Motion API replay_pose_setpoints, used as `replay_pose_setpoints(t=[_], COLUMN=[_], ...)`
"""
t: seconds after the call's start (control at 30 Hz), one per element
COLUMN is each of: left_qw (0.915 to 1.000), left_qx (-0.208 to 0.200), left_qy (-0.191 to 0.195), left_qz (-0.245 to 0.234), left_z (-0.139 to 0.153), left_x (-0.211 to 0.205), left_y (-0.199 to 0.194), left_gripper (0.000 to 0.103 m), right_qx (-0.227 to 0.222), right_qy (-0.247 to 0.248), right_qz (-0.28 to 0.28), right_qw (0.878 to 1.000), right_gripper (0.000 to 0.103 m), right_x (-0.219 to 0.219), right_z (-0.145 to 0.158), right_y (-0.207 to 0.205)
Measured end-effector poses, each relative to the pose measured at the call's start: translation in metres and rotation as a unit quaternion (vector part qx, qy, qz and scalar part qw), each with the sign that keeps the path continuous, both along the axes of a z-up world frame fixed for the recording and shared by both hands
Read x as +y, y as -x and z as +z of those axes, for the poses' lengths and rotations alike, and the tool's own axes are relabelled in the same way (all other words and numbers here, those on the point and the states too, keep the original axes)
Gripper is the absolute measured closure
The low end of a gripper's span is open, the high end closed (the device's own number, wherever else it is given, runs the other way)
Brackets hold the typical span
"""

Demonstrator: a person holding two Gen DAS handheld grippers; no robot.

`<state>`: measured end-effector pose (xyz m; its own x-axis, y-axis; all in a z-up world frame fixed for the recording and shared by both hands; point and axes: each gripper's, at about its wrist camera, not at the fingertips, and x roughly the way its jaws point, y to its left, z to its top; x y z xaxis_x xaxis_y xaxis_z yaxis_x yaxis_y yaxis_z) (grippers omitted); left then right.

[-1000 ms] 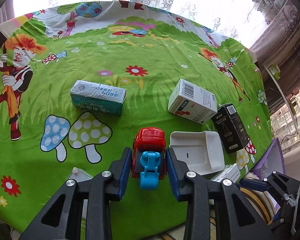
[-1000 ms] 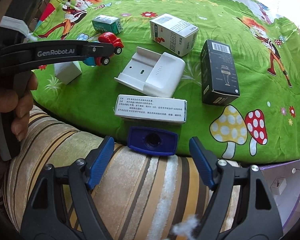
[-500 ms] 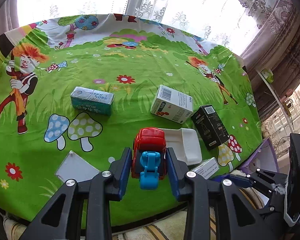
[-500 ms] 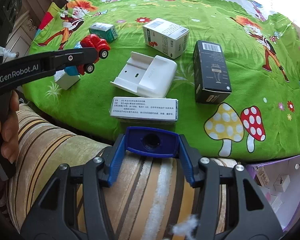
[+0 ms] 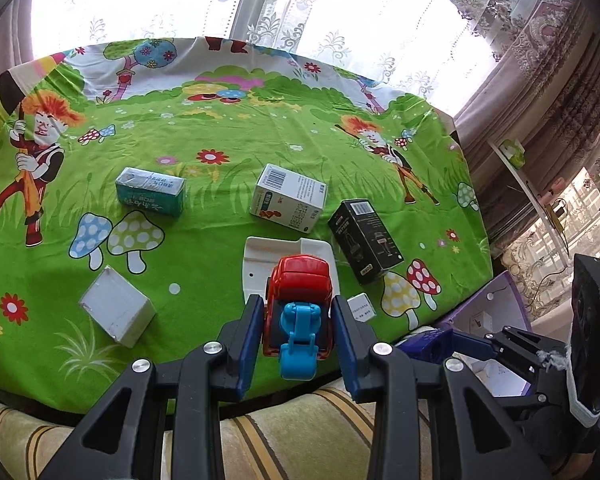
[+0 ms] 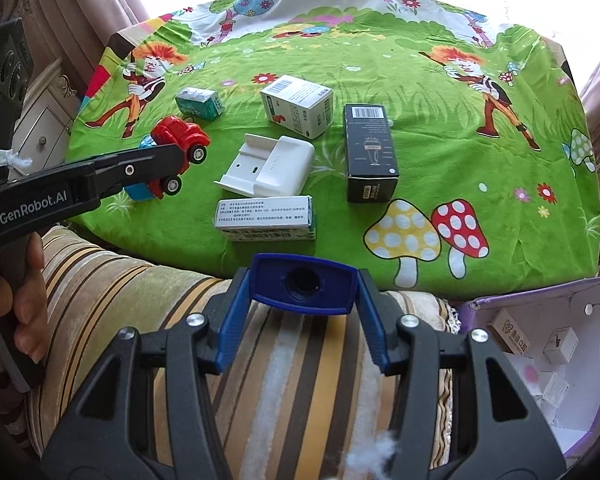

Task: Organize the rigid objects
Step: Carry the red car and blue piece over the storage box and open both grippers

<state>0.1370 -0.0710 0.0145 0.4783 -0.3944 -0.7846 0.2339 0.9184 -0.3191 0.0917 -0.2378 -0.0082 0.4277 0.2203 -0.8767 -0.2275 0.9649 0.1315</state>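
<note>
The left claw [image 5: 298,326] is clamped on a toy truck [image 5: 299,304], pads pressing its two flanks so the red cab points ahead and the blue part hangs toward the handle; gripping across the narrow width probably keeps it from twisting. The right claw [image 6: 305,316] is clenched on a blue block [image 6: 305,287] with a round hole, squeezed by its short ends.

Ahead of the left claw lie a white tray [image 5: 268,258], a white carton [image 5: 288,197] and a black box [image 5: 365,236]; off to its left, a teal box [image 5: 151,191] and a white box [image 5: 117,311].

Only the right view shows that the truck is lifted clear of the table [image 6: 440,152], along with a flat labelled box [image 6: 265,218] just ahead of the right claw and the purple bin [image 6: 540,356] to its right with small boxes inside, likely where both held things belong. The left view hides most of that flat box behind the truck.
</note>
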Motion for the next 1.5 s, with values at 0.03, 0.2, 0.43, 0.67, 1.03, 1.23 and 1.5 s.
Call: replay_pose_setpoints(t=[0.03, 0.2, 0.43, 0.67, 1.03, 1.23, 1.5], left_qw=[1.0, 0.9998, 0.9989, 0.9969, 0.9894, 0.9829, 0.9718], left_qx=[0.0, 0.0, -0.002, 0.001, 0.006, 0.013, 0.02], left_qy=[0.001, 0.001, 0.002, 0.0, 0.001, 0.002, -0.004], left_qz=[-0.003, -0.019, -0.046, -0.079, -0.145, -0.184, -0.235], left_z=[0.001, 0.003, 0.01, 0.012, 0.013, 0.013, 0.01], left_x=[-0.004, -0.02, -0.047, -0.078, -0.136, -0.17, -0.21], left_y=[0.002, 0.012, 0.026, 0.038, 0.061, 0.074, 0.092], left_gripper=[0.067, 0.067, 0.067, 0.067, 0.067, 0.067, 0.067], right_qx=[-0.002, -0.007, -0.017, -0.024, -0.028, -0.026, -0.027], right_qy=[-0.001, -0.007, -0.008, -0.009, 0.002, 0.007, 0.012], right_qz=[-0.003, -0.016, -0.037, -0.064, -0.137, -0.182, -0.224], right_qw=[1.0, 1.0, 0.999, 0.998, 0.99, 0.983, 0.974], right_gripper=[0.047, 0.047, 0.047, 0.047, 0.047, 0.047, 0.047], right_x=[-0.003, -0.019, -0.044, -0.074, -0.146, -0.187, -0.223], right_z=[0.001, 0.006, 0.012, 0.017, 0.018, 0.015, 0.015], right_y=[0.002, 0.013, 0.028, 0.044, 0.077, 0.094, 0.111])
